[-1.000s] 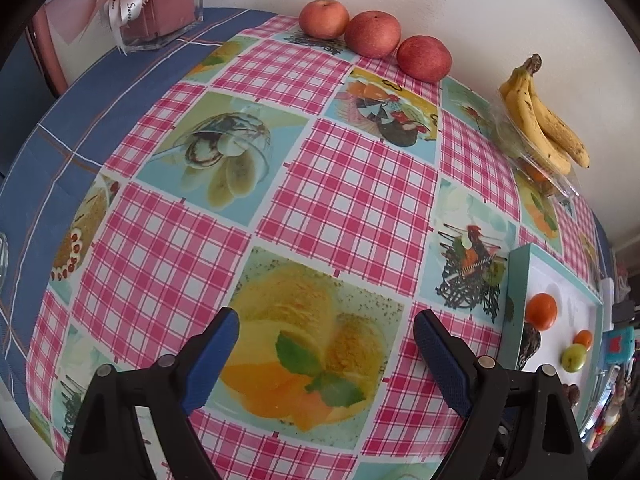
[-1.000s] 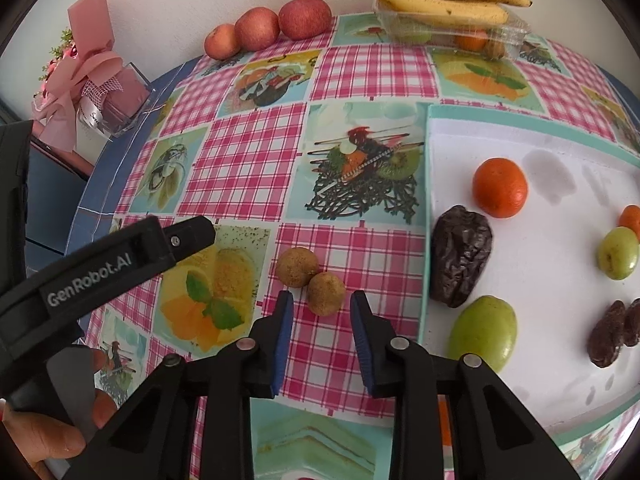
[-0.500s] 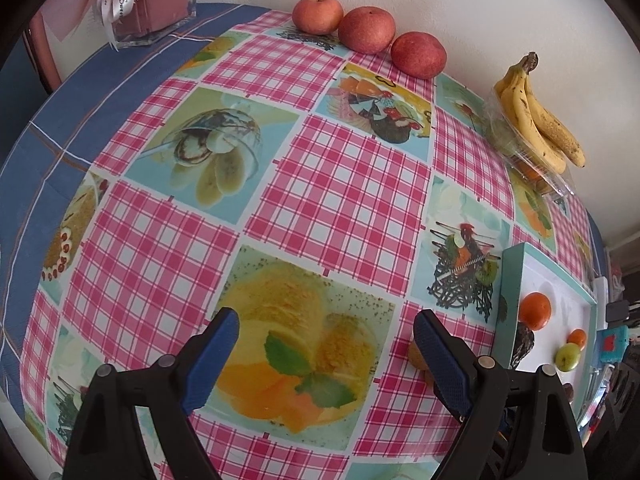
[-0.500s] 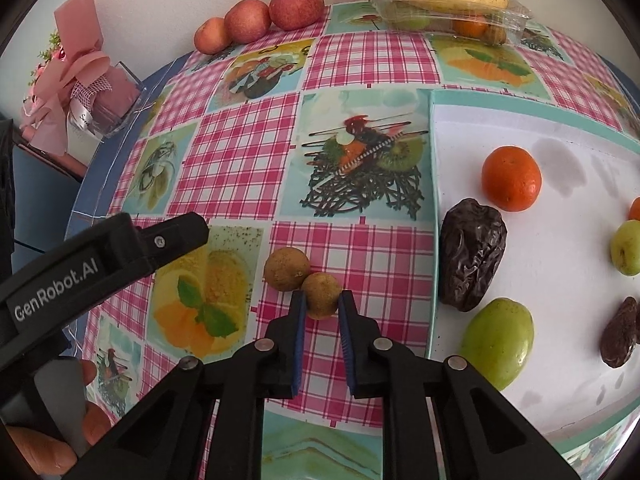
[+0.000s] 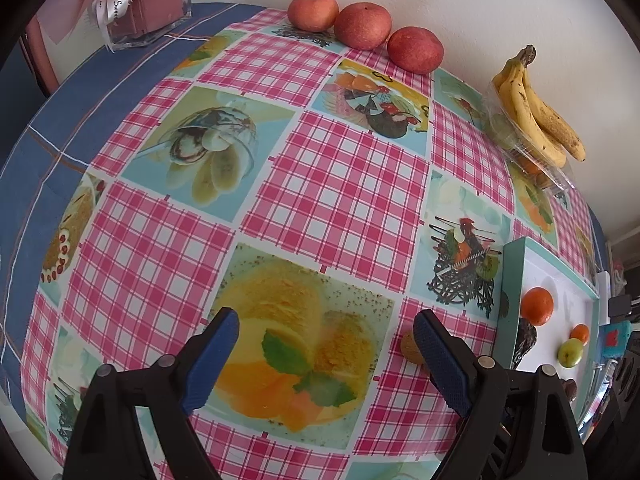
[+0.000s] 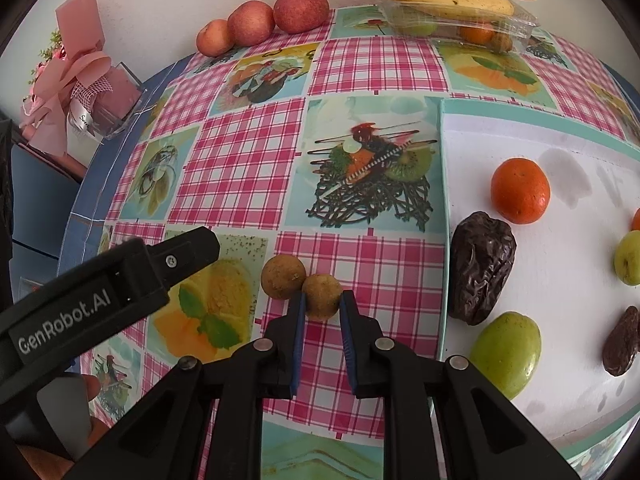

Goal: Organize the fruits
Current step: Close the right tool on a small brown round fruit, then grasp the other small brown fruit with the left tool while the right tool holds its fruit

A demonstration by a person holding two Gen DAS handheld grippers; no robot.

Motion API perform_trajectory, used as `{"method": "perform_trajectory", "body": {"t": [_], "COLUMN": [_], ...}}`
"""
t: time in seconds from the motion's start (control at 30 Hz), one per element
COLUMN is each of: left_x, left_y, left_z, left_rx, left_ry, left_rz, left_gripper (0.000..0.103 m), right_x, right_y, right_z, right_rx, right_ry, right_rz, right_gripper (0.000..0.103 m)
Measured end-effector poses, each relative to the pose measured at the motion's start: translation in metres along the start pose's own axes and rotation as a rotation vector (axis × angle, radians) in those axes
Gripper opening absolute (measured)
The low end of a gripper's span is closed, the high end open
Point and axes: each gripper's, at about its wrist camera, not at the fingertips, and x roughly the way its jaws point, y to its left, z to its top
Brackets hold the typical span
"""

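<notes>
Two small brown round fruits lie touching on the checked tablecloth. My right gripper (image 6: pixel 322 304) is shut on the right-hand brown fruit (image 6: pixel 321 296); the left-hand brown fruit (image 6: pixel 282 276) rests free beside it. A white tray (image 6: pixel 560 280) with a teal rim sits to the right, holding an orange (image 6: pixel 520 191), a dark date (image 6: pixel 482 266), a green fruit (image 6: pixel 506 354) and several more pieces. My left gripper (image 5: pixel 326 354) hovers open over the cloth with nothing between its fingers; one brown fruit (image 5: pixel 410 348) peeks out behind its right finger.
Three red apples (image 5: pixel 362 26) line the wall at the back. Bananas (image 5: pixel 536 112) lie on a clear plastic box (image 6: pixel 460 26) of fruit at the back right. A pink gift bouquet in a glass box (image 5: pixel 144 4) stands at the back left. The left gripper's body (image 6: pixel 108 292) crosses the right wrist view.
My right gripper has moved forward and narrowed its fingers from a wide gap onto the right-hand brown fruit. The left gripper has drifted slightly, bringing a brown fruit into its view.
</notes>
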Motion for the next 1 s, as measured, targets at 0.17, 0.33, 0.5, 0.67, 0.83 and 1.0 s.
{"method": "perform_trajectory", "body": {"t": [0.17, 0.33, 0.5, 0.67, 0.83, 1.0], "left_x": [0.001, 0.001, 0.001, 0.003, 0.003, 0.006], "left_y": [0.000, -0.001, 0.000, -0.002, -0.008, -0.016], "left_z": [0.000, 0.000, 0.000, 0.000, -0.001, -0.002], "left_rx": [0.001, 0.000, 0.005, 0.009, 0.027, 0.048], "left_ry": [0.003, 0.003, 0.003, 0.008, 0.010, 0.020], "left_rz": [0.000, -0.001, 0.002, -0.008, -0.023, -0.049], "left_gripper": [0.091, 0.091, 0.091, 0.091, 0.091, 0.087], "right_x": [0.002, 0.003, 0.005, 0.004, -0.002, -0.018], "right_y": [0.001, 0.006, 0.007, 0.005, -0.010, -0.022], "right_z": [0.001, 0.002, 0.004, 0.003, 0.002, 0.001], "right_rx": [-0.007, -0.020, -0.038, -0.061, -0.033, -0.025], "right_ry": [0.002, -0.007, -0.005, 0.005, 0.024, 0.006], "right_rz": [0.000, -0.016, -0.029, -0.052, -0.071, -0.071], "right_gripper": [0.026, 0.027, 0.022, 0.022, 0.022, 0.022]}}
